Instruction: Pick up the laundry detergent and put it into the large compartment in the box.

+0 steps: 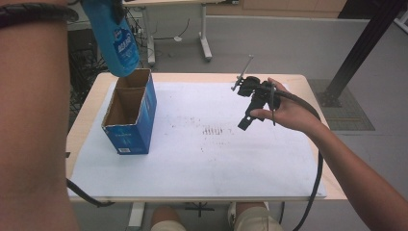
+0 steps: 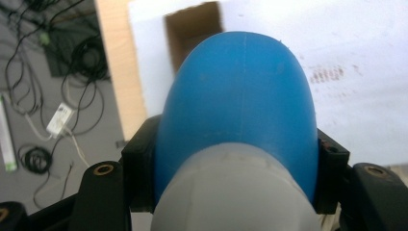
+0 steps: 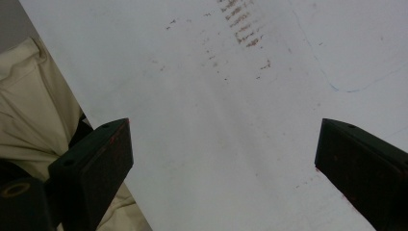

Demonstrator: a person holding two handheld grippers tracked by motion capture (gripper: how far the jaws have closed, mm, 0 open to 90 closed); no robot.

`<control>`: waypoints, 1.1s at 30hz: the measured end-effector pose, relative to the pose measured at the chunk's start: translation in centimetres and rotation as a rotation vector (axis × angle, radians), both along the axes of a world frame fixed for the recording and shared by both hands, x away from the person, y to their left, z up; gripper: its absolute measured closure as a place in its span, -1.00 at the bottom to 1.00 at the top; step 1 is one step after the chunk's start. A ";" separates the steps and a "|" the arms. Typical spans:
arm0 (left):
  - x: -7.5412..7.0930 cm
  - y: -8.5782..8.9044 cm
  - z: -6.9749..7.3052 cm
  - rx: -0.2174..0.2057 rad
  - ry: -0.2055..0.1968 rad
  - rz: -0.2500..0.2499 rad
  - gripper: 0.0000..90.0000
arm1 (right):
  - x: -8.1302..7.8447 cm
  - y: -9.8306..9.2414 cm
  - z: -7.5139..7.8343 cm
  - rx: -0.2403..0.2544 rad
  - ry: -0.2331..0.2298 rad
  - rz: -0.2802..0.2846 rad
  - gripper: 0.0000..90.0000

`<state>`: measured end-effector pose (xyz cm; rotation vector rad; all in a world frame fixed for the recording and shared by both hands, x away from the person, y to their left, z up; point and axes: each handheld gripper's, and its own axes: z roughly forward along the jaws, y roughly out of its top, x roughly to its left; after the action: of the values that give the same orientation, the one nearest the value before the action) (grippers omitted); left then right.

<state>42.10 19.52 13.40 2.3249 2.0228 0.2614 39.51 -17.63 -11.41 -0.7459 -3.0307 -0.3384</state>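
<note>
Left gripper [image 2: 235,192]: clamped across a blue bottle [image 2: 240,106], pale cap end nearest the jaws. Bottle is held just above the open cardboard box [image 1: 130,113]. Judged light, smooth, possibly slippery; best gripped across the waist. Right gripper [image 3: 223,159]: jaws spread wide, nothing held, well apart over the stained white mat [image 1: 211,159].

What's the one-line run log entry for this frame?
left gripper: shut on blue bottle, held above open blue box | right gripper: open, nothing held, over white mat
</note>
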 end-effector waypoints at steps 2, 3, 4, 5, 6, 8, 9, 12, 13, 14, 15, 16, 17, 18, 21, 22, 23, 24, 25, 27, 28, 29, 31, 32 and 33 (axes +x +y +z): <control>0.0 0.7 -0.1 0.007 -0.002 0.044 -0.17 | 0.0 0.0 0.0 -0.002 0.001 -0.002 -0.87; 0.1 1.2 -0.2 0.007 0.002 0.065 -0.17 | 0.0 0.0 0.1 -0.001 0.000 -0.002 -0.87; 0.1 1.6 -0.2 0.005 0.002 0.088 -0.17 | -0.1 0.0 0.1 0.001 -0.001 -0.002 -0.87; 0.1 1.6 -0.2 0.005 0.002 0.088 -0.17 | -0.1 0.0 0.1 0.001 -0.001 -0.002 -0.87; 0.0 2.5 -0.3 -0.005 0.001 0.119 -0.17 | 0.0 -0.1 0.1 0.001 0.001 -0.007 -0.87; -0.1 2.8 -0.4 -0.008 -0.001 0.130 -0.17 | 0.0 -0.1 0.1 0.002 0.000 -0.006 -0.86; -0.1 3.4 -0.7 -0.010 0.001 0.145 -0.17 | 0.1 -0.2 0.1 0.004 0.000 -0.010 -0.86; 0.0 3.9 -1.1 -0.012 0.006 0.156 -0.17 | 0.2 -0.3 0.1 0.003 0.002 -0.010 -0.86; 0.0 3.9 -1.1 -0.012 0.006 0.156 -0.17 | 0.2 -0.3 0.1 0.003 0.002 -0.010 -0.86; 0.0 4.0 -1.2 -0.013 0.006 0.156 -0.17 | 0.2 -0.2 0.0 0.004 0.002 -0.006 -0.86; 0.1 4.2 -1.4 -0.017 0.008 0.157 -0.17 | 0.2 -0.2 0.0 0.004 0.002 -0.006 -0.86; 0.1 4.3 -1.6 -0.022 0.010 0.159 -0.17 | 0.2 -0.1 0.0 0.001 0.005 -0.008 -0.87; 0.1 4.5 -1.8 -0.028 0.008 0.160 -0.17 | 0.2 -0.1 0.0 0.001 0.005 -0.008 -0.87; 0.3 4.8 -2.1 -0.039 0.011 0.166 -0.17 | 0.3 0.0 -0.1 -0.001 0.006 -0.003 -0.87; 0.5 4.9 -2.5 -0.045 0.011 0.166 -0.17 | 0.3 0.2 -0.1 -0.005 0.008 -0.003 -0.86; 0.5 5.0 -2.6 -0.046 0.009 0.167 -0.17 | 0.3 0.2 -0.1 -0.001 0.005 0.002 -0.86; 0.5 5.0 -2.8 -0.048 0.007 0.167 -0.17 | 0.3 0.2 -0.1 0.000 0.004 0.001 -0.86; 0.6 5.0 -2.9 -0.047 0.010 0.167 -0.17 | 0.2 0.2 -0.1 -0.001 0.005 -0.002 -0.86; 0.8 5.1 -3.2 -0.051 0.012 0.167 -0.17 | 0.2 0.2 0.0 0.000 0.004 -0.001 -0.86; 0.8 5.2 -3.3 -0.053 0.011 0.170 -0.17 | 0.2 0.3 0.0 -0.001 0.005 -0.004 -0.86; 0.9 5.3 -3.5 -0.056 0.015 0.170 -0.17 | 0.2 0.3 0.0 -0.003 0.004 -0.007 -0.86; 1.0 5.3 -3.7 -0.056 0.016 0.172 -0.17 | 0.2 0.3 0.0 -0.003 0.004 -0.007 -0.86; 1.2 5.4 -4.2 -0.052 0.018 0.171 -0.17 | 0.3 0.3 0.0 -0.003 0.001 -0.004 -0.86; 1.2 5.4 -4.2 -0.052 0.018 0.171 -0.17 | 0.3 0.3 0.0 -0.005 0.004 -0.006 -0.86; 1.3 5.4 -4.4 -0.052 0.021 0.174 -0.17 | 0.3 0.3 0.0 -0.005 0.004 -0.006 -0.86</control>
<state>43.38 24.89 8.97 2.1334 2.2163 0.1900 39.82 -17.31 -11.45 -0.7548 -3.0278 -0.3286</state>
